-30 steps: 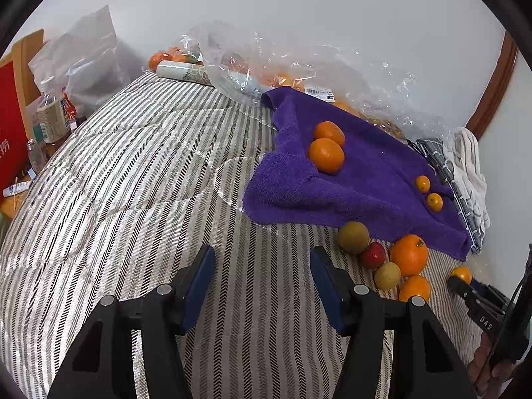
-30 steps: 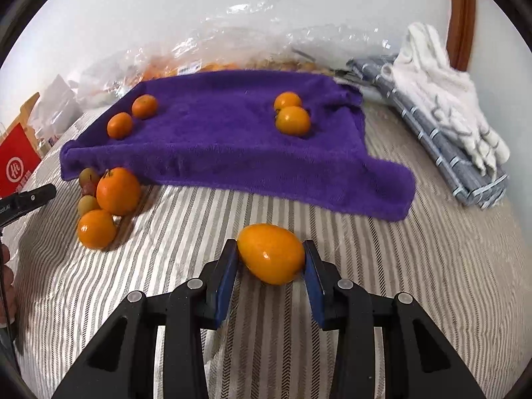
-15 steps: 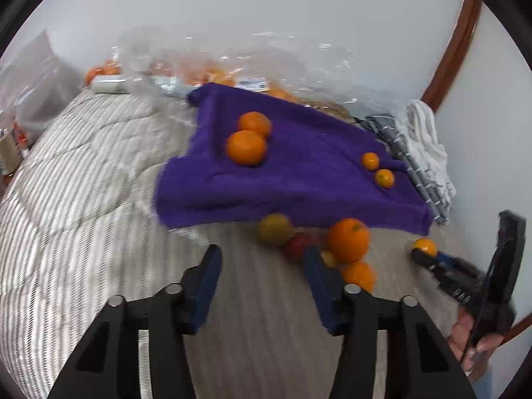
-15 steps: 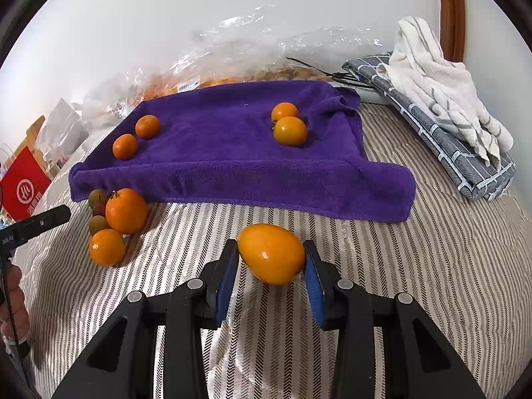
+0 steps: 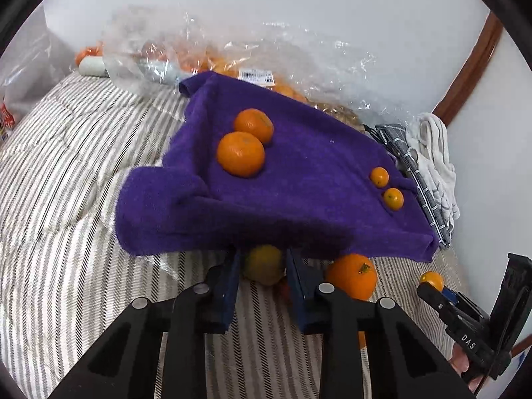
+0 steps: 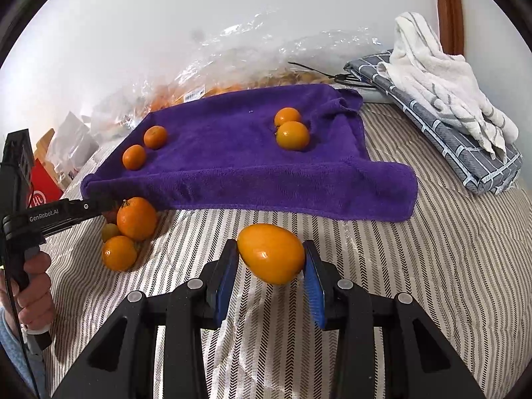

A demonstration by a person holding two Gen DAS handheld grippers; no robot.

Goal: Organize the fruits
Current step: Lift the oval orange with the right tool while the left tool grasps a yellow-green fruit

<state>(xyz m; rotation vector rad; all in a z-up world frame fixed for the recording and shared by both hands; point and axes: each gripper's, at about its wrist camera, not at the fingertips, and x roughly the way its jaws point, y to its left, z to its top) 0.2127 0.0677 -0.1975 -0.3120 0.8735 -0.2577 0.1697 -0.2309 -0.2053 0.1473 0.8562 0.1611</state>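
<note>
A purple towel [image 5: 299, 179] lies on the striped bed, and it also shows in the right wrist view [image 6: 226, 153]. Two tangerines [image 5: 241, 154] and two small kumquats [image 5: 392, 198] sit on it. My left gripper [image 5: 262, 266] has its jaws around a yellow-green fruit [image 5: 262, 264] at the towel's front edge, beside a large orange [image 5: 352, 276]. My right gripper [image 6: 271, 259] is shut on an oval orange fruit [image 6: 271, 252] held just above the bed, in front of the towel.
A pile of fruit [image 6: 129, 232] lies at the towel's left front corner. Crinkled plastic bags of oranges [image 5: 232, 56] lie behind the towel. Folded grey and white cloths [image 6: 442, 99] lie at the right. A red box [image 6: 43, 186] stands far left.
My left gripper has swung right and moved forward to the fruit pile, and its jaws have narrowed around the yellow-green fruit. My right gripper has kept its fruit and barely moved.
</note>
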